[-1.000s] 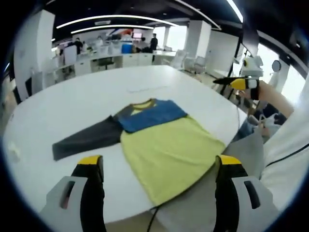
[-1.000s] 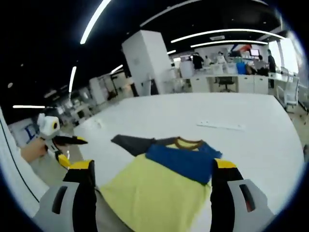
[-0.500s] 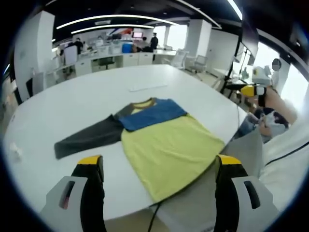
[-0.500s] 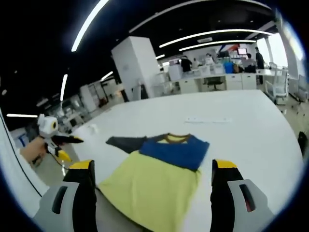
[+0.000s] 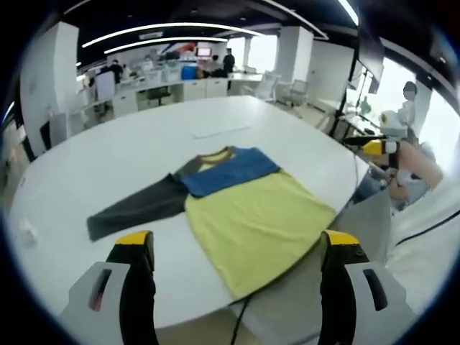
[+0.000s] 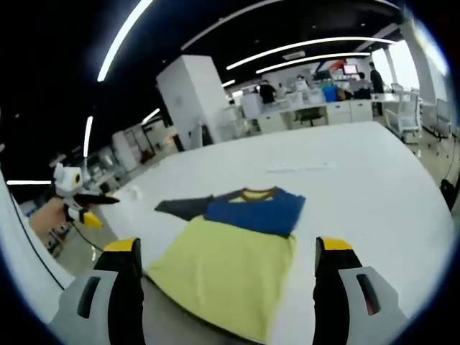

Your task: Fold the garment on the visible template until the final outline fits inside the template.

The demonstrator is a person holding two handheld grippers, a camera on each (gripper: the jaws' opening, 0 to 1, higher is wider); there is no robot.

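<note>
Garment (image 5: 241,205) found flat on white round table (image 5: 129,154), hem toward the near edge, collar toward the far side. Yellow lower body, blue upper panel, one dark grey sleeve (image 5: 136,212) spread out to the left in the left gripper view; opposite sleeve not discernible, possibly tucked under. Hem corner (image 5: 241,291) at or slightly past the table edge, nearest the person. No template outline made out on the table; pale strip (image 5: 219,131) noted lying well beyond the collar, purpose not clear. Left tool (image 5: 237,248) held above the near table edge, jaws wide apart, nothing between them; garment directly ahead and between the jaw lines. Right tool (image 6: 226,255) likewise wide open and empty, hanging back over the near edge with the yellow hem just ahead. Same right tool also seen in the left gripper view at far right (image 5: 370,146), off the table and well apart from the garment; left tool seen in the right gripper view at far left (image 6: 86,205), likewise clear of the table. Long axis of garment judged to run hem-to-collar, away from the person. Extended sleeve judged nearer the left tool, hence likely first fold inward from that side. Folding judged not yet begun.
</note>
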